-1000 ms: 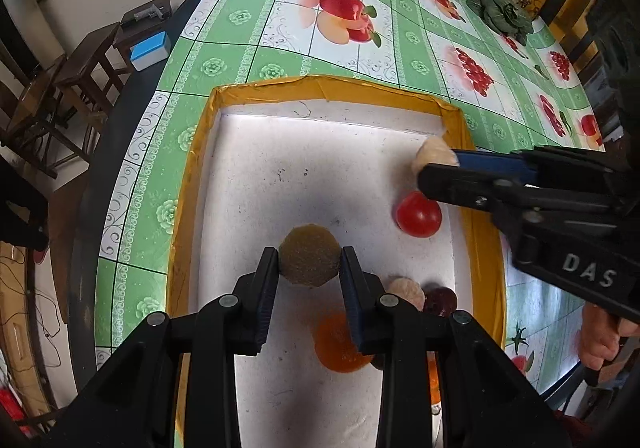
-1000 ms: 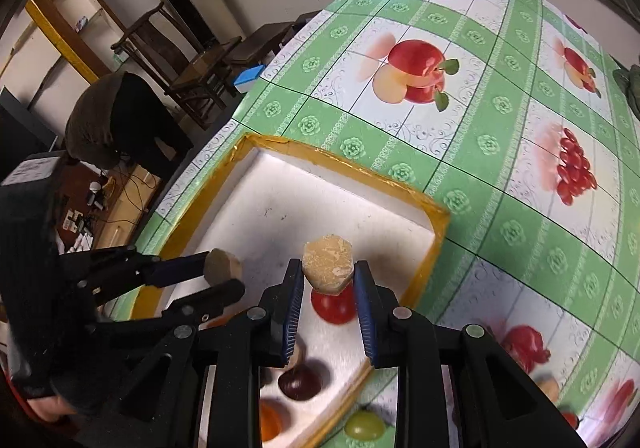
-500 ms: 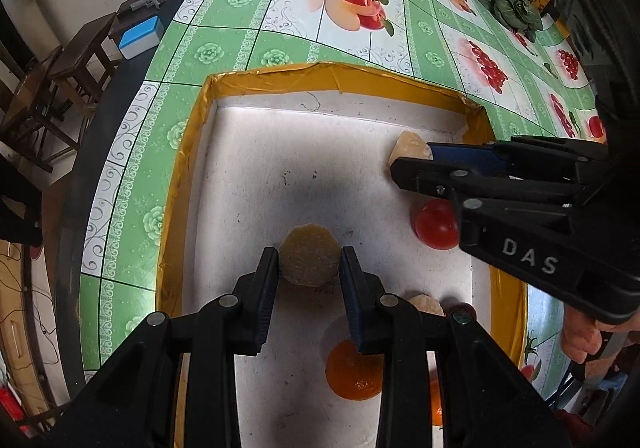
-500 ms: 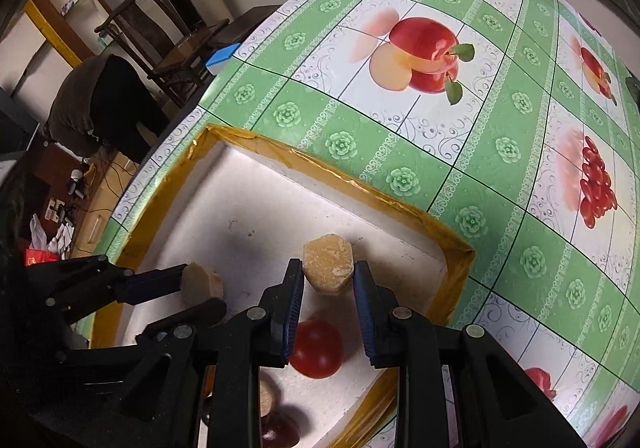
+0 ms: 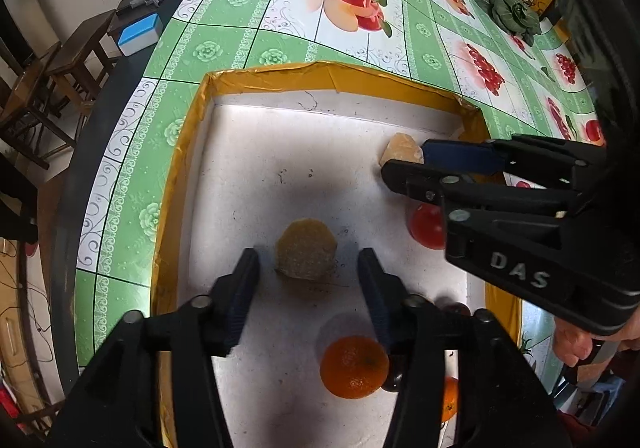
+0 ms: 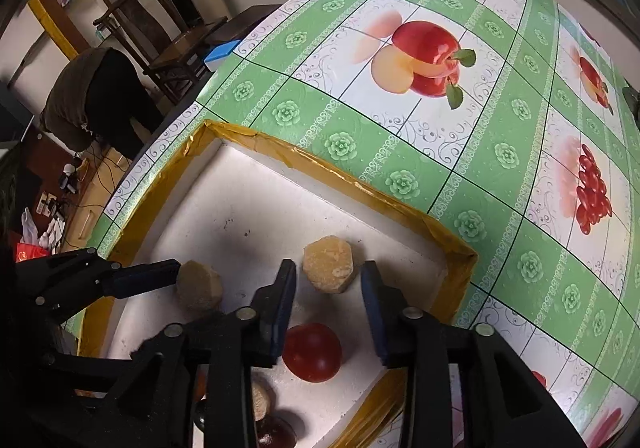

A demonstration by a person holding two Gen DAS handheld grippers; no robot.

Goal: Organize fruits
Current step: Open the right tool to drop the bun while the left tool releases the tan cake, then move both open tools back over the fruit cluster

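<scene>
Left wrist view: left gripper (image 5: 307, 262) is hanging over the white tray (image 5: 256, 136) with its jaws spread wide, and a tan lump (image 5: 306, 249) is sitting on the tray floor between the fingertips, touching neither.
Right wrist view: right gripper (image 6: 328, 282) is also standing apart, with a second tan lump (image 6: 328, 262) lying loose between its pads near the tray's far right corner.
Tomato: red one (image 6: 313, 351) is resting just behind the right gripper's tips in its own view; the left view is only catching a sliver of it behind the other tool.
Orange: an orange (image 5: 354, 366) is showing up clearly in the left view, close to the left gripper's right finger, and another orange bit is peeking out lower right; the right view isn't really showing it.
Dark fruit: a dark reddish one (image 6: 276, 433) is sitting at the bottom of the right view, mostly hidden in the left.
Table: green fruit-print cloth (image 6: 500, 152) is running under the tray, and a leafy green thing (image 5: 514, 12) is lying at the far edge in the left view only.
Room: chairs (image 6: 168, 36) are standing off to the left.
</scene>
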